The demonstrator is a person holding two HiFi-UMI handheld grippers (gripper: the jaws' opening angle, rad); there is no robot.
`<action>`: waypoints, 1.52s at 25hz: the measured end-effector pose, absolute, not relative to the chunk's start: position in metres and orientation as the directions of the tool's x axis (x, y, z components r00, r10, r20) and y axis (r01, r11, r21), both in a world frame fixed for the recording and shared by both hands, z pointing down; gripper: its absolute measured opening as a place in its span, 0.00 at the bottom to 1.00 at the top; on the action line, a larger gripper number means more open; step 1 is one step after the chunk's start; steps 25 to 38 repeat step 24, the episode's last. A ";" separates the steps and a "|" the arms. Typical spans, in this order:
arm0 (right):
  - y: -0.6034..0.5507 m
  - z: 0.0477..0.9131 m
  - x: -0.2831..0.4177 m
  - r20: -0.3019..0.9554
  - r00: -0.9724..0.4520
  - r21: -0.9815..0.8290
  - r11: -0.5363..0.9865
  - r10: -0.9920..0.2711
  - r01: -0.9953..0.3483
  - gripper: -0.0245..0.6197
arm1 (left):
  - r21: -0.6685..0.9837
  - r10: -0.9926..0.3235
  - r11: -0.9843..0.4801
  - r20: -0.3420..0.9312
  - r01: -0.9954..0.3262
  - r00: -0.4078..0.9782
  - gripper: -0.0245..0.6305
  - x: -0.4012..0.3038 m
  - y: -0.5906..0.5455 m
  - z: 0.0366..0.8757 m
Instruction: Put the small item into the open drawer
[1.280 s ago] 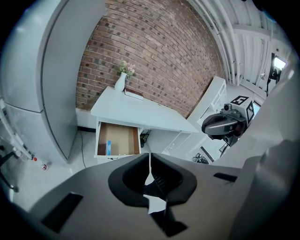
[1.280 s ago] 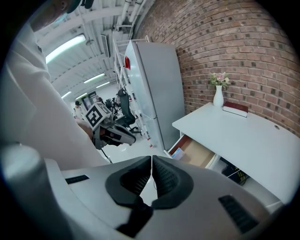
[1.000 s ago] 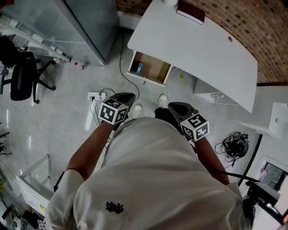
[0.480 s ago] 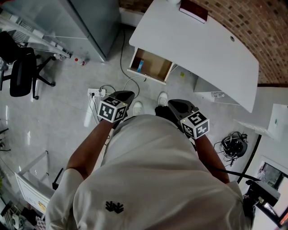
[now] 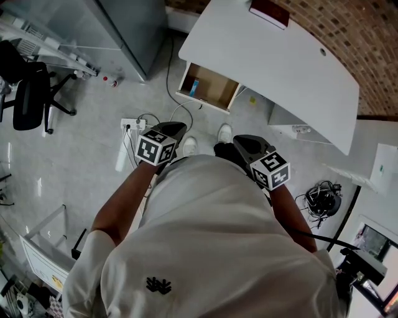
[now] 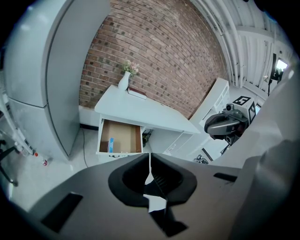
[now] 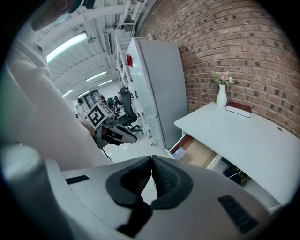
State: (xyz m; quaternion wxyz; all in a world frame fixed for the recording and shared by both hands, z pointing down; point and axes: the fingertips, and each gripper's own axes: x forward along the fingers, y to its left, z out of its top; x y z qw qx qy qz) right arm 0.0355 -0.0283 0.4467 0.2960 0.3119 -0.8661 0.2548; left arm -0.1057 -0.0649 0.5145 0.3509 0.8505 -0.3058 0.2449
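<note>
The wooden drawer (image 5: 210, 89) stands pulled out from under the white desk (image 5: 273, 59). A small blue box (image 5: 193, 89) lies at its left side, and shows too in the left gripper view (image 6: 111, 143) and the right gripper view (image 7: 178, 153). My left gripper (image 5: 175, 129) and right gripper (image 5: 241, 141) are held in front of the person's body, well short of the drawer. Both are shut with nothing between the jaws, as the left gripper (image 6: 150, 159) and right gripper (image 7: 151, 161) show in their own views.
A red book (image 5: 268, 12) and a white vase (image 6: 123, 80) sit on the desk. A grey fridge (image 5: 124, 31) stands left of it, a black chair (image 5: 28, 93) further left. A power strip (image 5: 132, 124) and cables (image 5: 323, 199) lie on the floor.
</note>
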 end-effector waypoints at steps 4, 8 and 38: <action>-0.030 0.447 0.037 0.671 -0.631 -0.253 0.679 -0.390 -0.689 0.08 | 0.446 -0.346 -0.564 0.637 -0.695 0.689 0.08 -0.105 -0.066 0.516; -0.033 0.445 0.043 0.670 -0.634 -0.260 0.678 -0.386 -0.688 0.08 | 0.450 -0.338 -0.560 0.643 -0.696 0.688 0.08 -0.099 -0.069 0.516; -0.037 0.453 0.049 0.674 -0.629 -0.267 0.665 -0.388 -0.697 0.08 | 0.461 -0.336 -0.566 0.628 -0.684 0.702 0.09 -0.085 -0.081 0.522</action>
